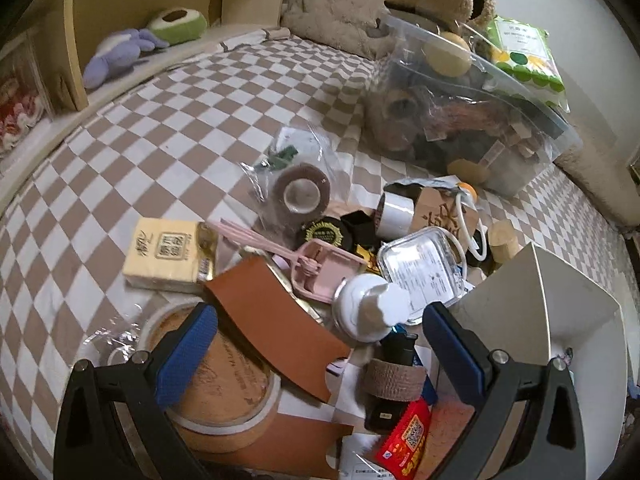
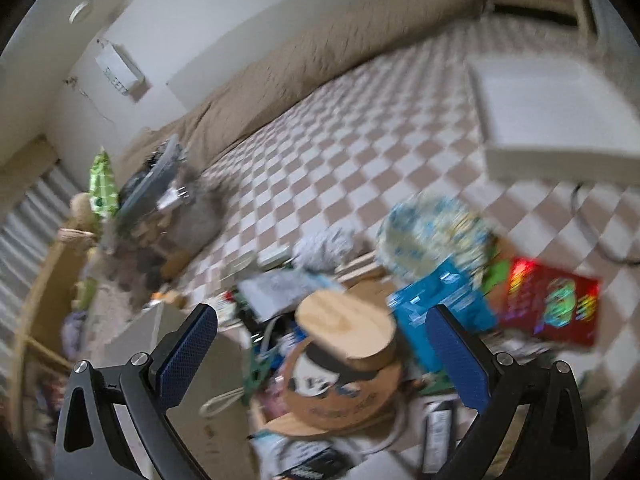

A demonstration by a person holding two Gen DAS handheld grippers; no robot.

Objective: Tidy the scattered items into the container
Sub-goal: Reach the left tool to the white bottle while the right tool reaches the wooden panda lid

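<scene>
A heap of small items lies on a checkered bed cover. My left gripper point(image 1: 320, 344) is open and empty above a brown leather piece point(image 1: 276, 324), a white round bottle point(image 1: 366, 310) and a roll of brown tape point(image 1: 394, 380). A clear plastic container point(image 1: 472, 112) holding several items stands at the back right of the left wrist view, and shows blurred in the right wrist view point(image 2: 160, 208). My right gripper point(image 2: 320, 344) is open and empty above a round wooden block point(image 2: 346, 330) on a brown printed disc point(image 2: 340, 396). The right wrist view is motion-blurred.
A yellow tissue pack point(image 1: 166, 256), a large tape roll point(image 1: 216, 376), a pink case point(image 1: 324, 268) and a red packet point(image 1: 406, 436) lie in the heap. A white box corner point(image 1: 548, 320) stands at the right. A blue box point(image 2: 444, 308), a red box point(image 2: 552, 304) and a white tray point(image 2: 556, 116) lie nearby.
</scene>
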